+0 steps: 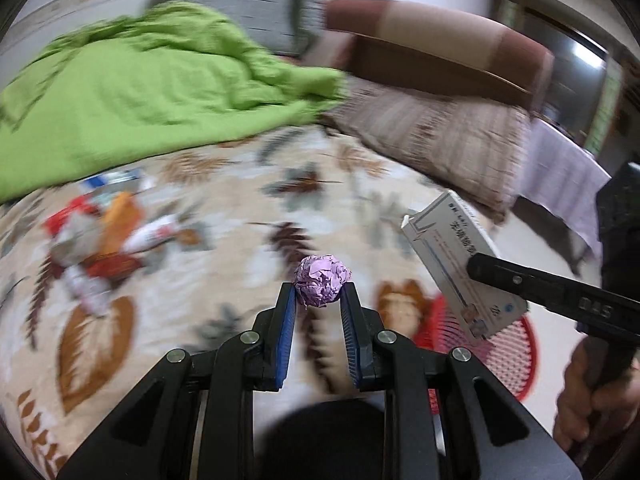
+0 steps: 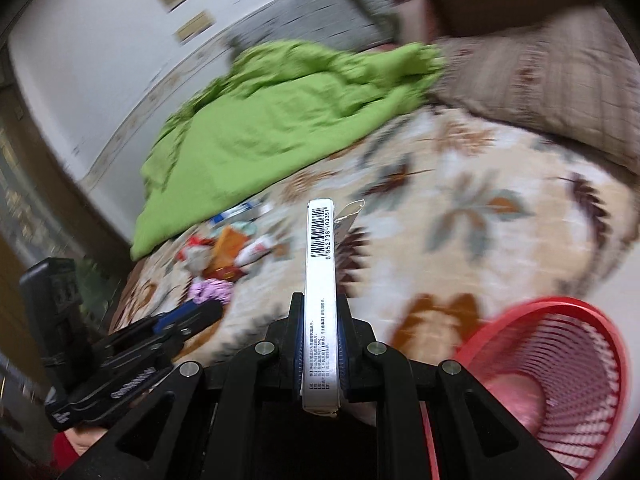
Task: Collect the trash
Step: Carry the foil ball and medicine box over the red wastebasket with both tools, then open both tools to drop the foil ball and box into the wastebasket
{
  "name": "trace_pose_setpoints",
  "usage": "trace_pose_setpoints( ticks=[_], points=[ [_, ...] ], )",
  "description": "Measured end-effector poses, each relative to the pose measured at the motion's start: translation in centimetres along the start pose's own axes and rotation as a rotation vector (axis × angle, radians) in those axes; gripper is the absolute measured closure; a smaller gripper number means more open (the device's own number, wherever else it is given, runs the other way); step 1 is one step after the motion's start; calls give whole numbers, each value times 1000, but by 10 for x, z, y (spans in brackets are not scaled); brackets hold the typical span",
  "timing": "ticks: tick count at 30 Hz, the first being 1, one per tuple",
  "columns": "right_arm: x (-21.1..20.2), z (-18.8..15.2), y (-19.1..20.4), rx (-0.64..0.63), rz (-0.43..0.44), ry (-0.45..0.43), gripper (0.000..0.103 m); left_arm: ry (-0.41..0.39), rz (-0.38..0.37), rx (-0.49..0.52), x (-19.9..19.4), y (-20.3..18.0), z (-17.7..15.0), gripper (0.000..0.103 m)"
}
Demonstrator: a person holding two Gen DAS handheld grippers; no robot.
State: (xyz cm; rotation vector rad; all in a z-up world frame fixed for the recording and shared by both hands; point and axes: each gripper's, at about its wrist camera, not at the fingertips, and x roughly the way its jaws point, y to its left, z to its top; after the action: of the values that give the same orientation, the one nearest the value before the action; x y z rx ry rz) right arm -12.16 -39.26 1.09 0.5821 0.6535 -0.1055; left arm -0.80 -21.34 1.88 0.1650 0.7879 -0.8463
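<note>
Both grippers are holding trash: left gripper [image 1: 319, 294] is pinching a purple paper ball [image 1: 322, 286], right gripper [image 2: 320, 312] is clamping a white box [image 2: 321, 300]. Red basket [image 2: 560, 380] is sitting at 4 o'clock of the box.

A crumpled purple paper ball [image 1: 322, 285] sits pinched between blue pads. A white box [image 2: 320, 300] with a barcode is clamped edge-up. More wrappers [image 1: 100, 248] lie heaped on the bedspread [image 1: 240, 200], a red basket [image 2: 560, 380] nearby.

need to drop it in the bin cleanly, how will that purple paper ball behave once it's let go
The purple paper ball looks crumpled and probably very light, so it may drift or bounce. Being roundish, it could roll if it misses the red basket. Likely not fragile.
</note>
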Motion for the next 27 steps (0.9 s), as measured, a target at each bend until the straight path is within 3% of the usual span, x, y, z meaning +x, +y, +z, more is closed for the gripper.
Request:
trace_pose_setpoints(
  ticks=[6, 11, 12, 14, 15, 16, 18, 24, 27],
  points=[
    [-46, -18, -65, 73, -135, -1, 88, 102, -147, 84, 29, -67, -2, 81],
    [-58, -32, -104, 133, -197, 27, 88, 212, -241, 133, 59, -118, -11, 81],
    [-58, -35, -108, 138, -214, 28, 87, 227, -244, 146, 65, -125, -14, 79],
    [-57, -36, -113, 149, -240, 35, 86, 256, -253, 153, 75, -134, -18, 60],
    [-58, -36, -117, 159, -248, 35, 80, 261, -258, 149, 77, -135, -19, 49],
    [-59, -36, -119, 164, -251, 30, 73, 260, -254, 144, 80, -136, -19, 46],
    [-61, -35, -119, 163, -252, 18, 68, 253, -251, 142, 79, -134, -19, 46],
    [-53, -24, -106, 141, -202, 0, 67, 213, -210, 97, 67, -113, -12, 46],
    [-43, -19, -88, 99, -168, 1, 59, 173, -165, 70, 53, -94, -10, 44]
  ],
)
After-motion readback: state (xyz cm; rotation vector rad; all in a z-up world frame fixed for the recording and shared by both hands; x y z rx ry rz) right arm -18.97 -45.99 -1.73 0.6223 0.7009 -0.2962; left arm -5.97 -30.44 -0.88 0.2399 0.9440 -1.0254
